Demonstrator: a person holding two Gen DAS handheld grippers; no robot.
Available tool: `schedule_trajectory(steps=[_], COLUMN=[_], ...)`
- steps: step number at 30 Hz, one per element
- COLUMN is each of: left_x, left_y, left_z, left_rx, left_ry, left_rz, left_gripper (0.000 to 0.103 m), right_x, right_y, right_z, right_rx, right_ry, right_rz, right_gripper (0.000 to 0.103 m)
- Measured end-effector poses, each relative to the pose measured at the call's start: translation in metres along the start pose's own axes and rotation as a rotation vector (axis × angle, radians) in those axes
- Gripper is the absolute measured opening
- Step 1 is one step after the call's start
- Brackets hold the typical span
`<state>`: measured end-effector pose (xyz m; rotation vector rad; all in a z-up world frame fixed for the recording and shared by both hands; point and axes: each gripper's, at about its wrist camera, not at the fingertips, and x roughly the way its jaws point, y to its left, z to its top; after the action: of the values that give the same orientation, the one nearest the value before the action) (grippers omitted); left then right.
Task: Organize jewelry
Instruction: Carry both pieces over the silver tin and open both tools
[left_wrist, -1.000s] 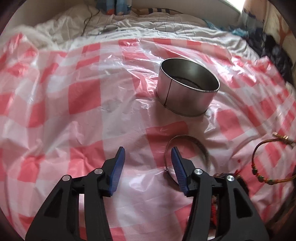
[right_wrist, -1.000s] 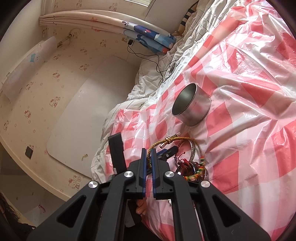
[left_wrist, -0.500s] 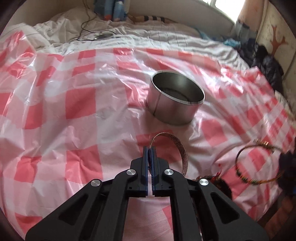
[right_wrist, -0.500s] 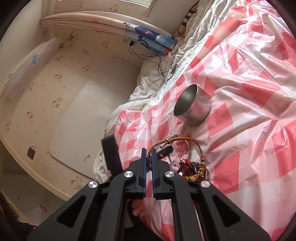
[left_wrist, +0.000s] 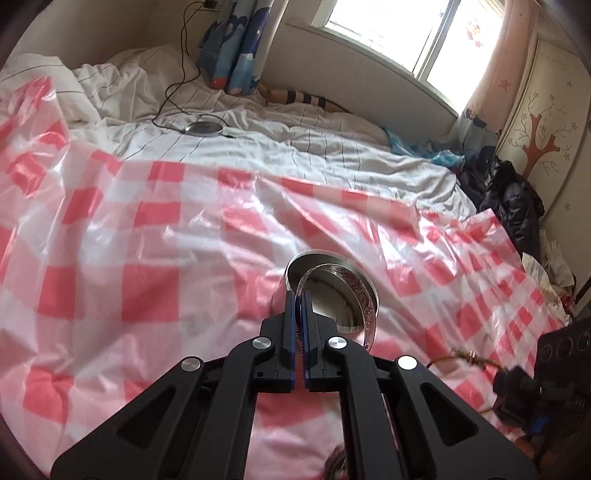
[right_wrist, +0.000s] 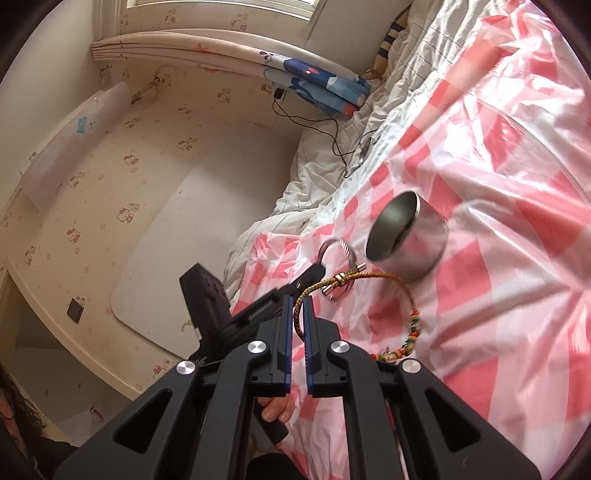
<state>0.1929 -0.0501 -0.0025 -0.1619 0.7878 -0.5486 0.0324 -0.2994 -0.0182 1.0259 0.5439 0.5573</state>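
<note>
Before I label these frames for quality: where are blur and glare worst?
Left wrist view: the window is blown out, the checked sheet is motion-smeared, and the bangle stays fairly sharp. Right wrist view: glossy glare streaks the sheet, the tin is slightly soft, and fisheye bends the wall edges.

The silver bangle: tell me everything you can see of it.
The silver bangle is a flat, shiny metal band with fine engraved patterning on its outer face. The left gripper is shut on its edge and holds it clear of the pink checked plastic sheet, standing on edge just in front of the open steel tin. In the right wrist view it shows as a thin ring beside the tin.
</note>
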Motion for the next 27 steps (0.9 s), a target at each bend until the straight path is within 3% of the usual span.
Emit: schedule_trajectory(steps=[4,9,12,14,16,21,24,26,27], left_x=[0.032,0.076,0.074,0.061,0.045,0.028,0.029,0.028,0.027], left_y=[-0.009,-0.018,-0.019,-0.012,-0.001,0.028,0.032,0.028,0.025], left_z=[0.015,0.02,0.023,0.028,0.034,0.039,0.035,0.032,0.03], left_rx=[-0.006,0.01,0.024,-0.012,-0.064,-0.189,-0.19,-0.157,-0.139], left_ry=[0.025,0.13,0.133,0.095,0.041,0.003,0.037,0.05,0.056], left_rz=[-0.001,0.037,0.084,0.096,0.105,0.112,0.113,0.121,0.124], left_gripper=[0.002,0.006,0.028,0.058,0.062,0.073,0.073,0.075,0.077], right_x=[0.006,0.017,0.027,0.038,0.054,0.114,0.115,0.101,0.088], right_y=[-0.001,-0.007,-0.01,-0.011,-0.011,-0.019,-0.021,-0.022,-0.023], right_z=[0.017,0.044,0.06,0.069,0.076,0.079,0.069,0.065,0.063], right_rx=[-0.009,-0.024,-0.034,-0.047,-0.061,-0.122,-0.162,-0.156,-0.141], right_ry=[-0.016,-0.028,-0.036,-0.028,-0.005,0.112,0.116,0.078,0.043], right_rz=[0.017,0.018,0.013,-0.004,-0.028,-0.287,-0.381,-0.398,-0.407], right_gripper=[0.007,0.007,0.008,0.008,0.008,0.008,0.008,0.015,0.029])
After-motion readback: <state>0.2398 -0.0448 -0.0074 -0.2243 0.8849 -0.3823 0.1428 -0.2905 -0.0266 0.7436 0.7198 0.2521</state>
